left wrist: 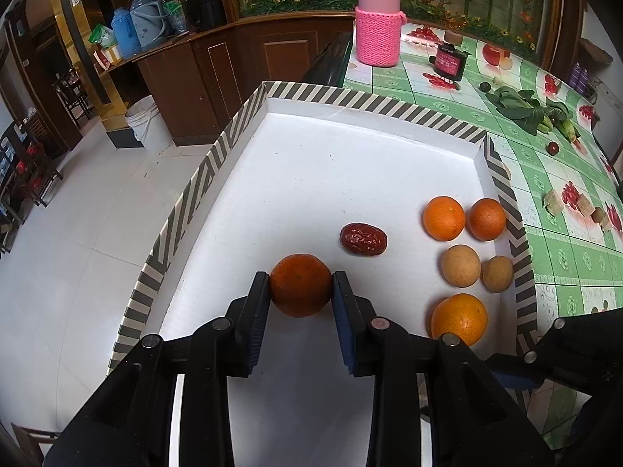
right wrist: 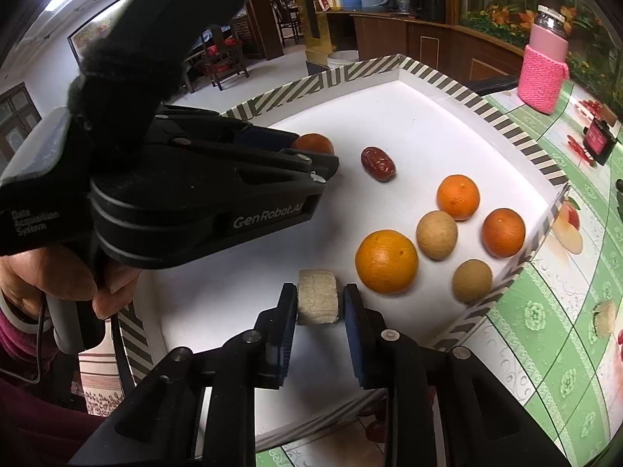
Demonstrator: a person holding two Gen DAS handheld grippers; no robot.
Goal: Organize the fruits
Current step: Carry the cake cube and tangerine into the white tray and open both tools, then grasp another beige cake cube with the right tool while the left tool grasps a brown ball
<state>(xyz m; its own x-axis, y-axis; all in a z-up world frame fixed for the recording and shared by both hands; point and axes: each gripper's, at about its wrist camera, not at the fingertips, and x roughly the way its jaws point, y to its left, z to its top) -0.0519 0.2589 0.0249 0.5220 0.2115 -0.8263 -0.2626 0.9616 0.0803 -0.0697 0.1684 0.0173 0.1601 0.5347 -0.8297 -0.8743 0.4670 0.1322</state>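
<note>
My left gripper (left wrist: 300, 278) is shut on an orange tangerine (left wrist: 300, 285) over the left part of a white tray with a striped rim (left wrist: 373, 102). It also shows in the right wrist view (right wrist: 311, 155), with the tangerine (right wrist: 313, 142) at its tips. My right gripper (right wrist: 317, 299) is shut on a pale sugarcane piece (right wrist: 317, 300) above the tray's near edge. In the tray lie a red date (left wrist: 363, 238) (right wrist: 377, 164), three oranges (left wrist: 444, 218) (left wrist: 486, 219) (left wrist: 459, 319) and two brown longans (left wrist: 460, 265) (left wrist: 497, 273).
The tray sits on a green flowered tablecloth (left wrist: 564, 257). On the cloth are a pink knitted bottle (left wrist: 377, 19), a dark jar (left wrist: 449, 60), leafy greens (left wrist: 533, 111), a small dark fruit (left wrist: 553, 148) and more sugarcane pieces (left wrist: 553, 202) (right wrist: 604, 317).
</note>
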